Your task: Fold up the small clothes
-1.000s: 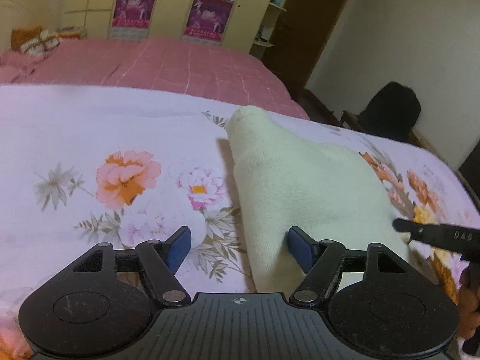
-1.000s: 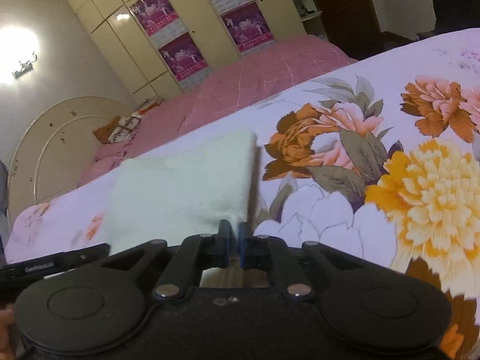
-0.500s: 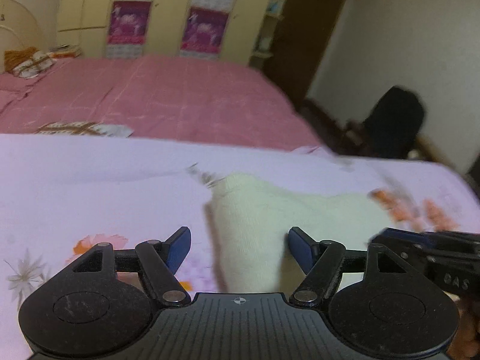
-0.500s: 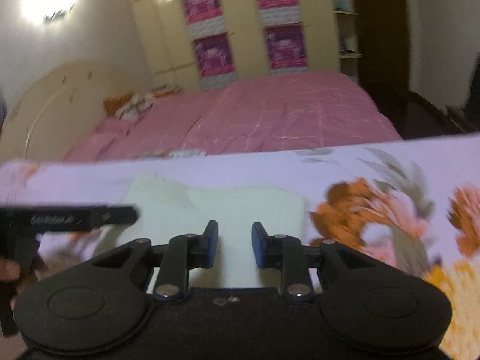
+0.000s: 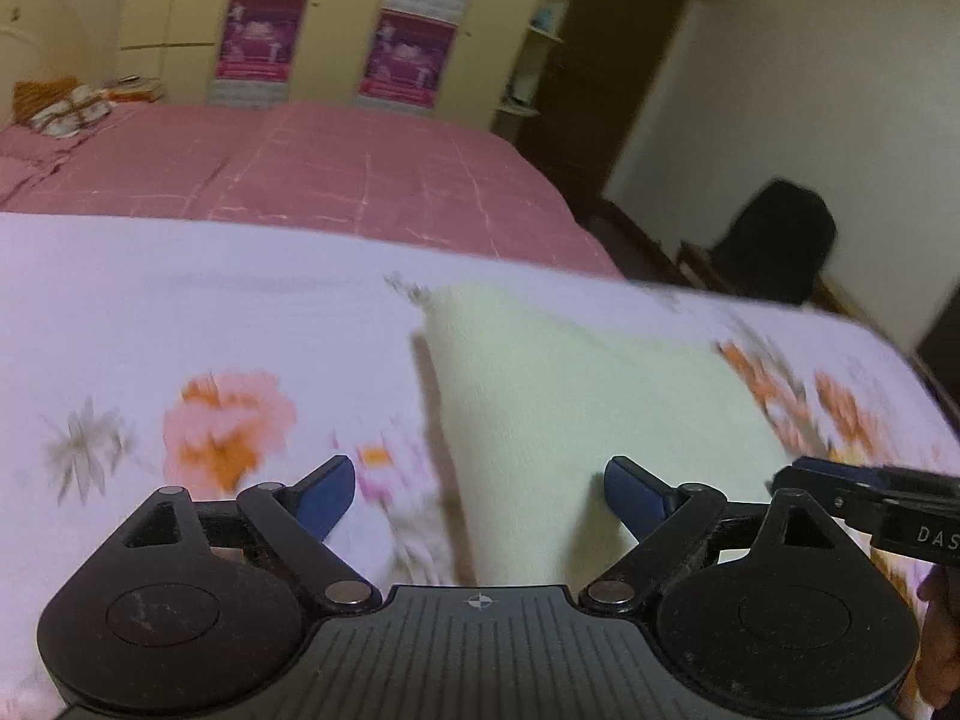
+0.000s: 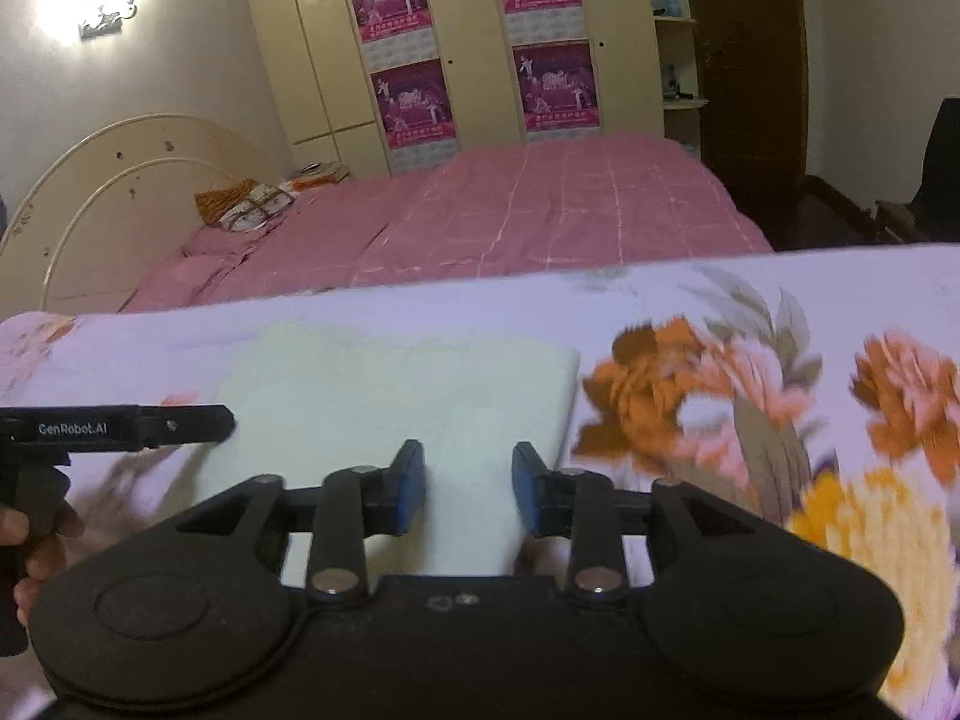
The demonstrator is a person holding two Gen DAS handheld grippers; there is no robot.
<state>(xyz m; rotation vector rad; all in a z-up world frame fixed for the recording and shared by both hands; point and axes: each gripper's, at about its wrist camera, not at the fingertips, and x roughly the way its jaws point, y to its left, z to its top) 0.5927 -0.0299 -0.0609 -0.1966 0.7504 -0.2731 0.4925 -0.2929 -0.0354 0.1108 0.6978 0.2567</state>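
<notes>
Floral sheet [image 5: 180, 324] fills view; pale cloth [image 5: 576, 396] lies folded on it at 12 o'clock of both grippers. Left gripper [image 5: 480, 486] wide open, empty. Right gripper [image 6: 468, 480] open, narrower gap, empty.

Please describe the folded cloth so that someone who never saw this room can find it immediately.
Find the flowered sheet spread in front of the pink bed. The folded cloth lies flat on that sheet, just ahead of both open grippers. It is the only plain pale cream piece there, without any flower print.
</notes>
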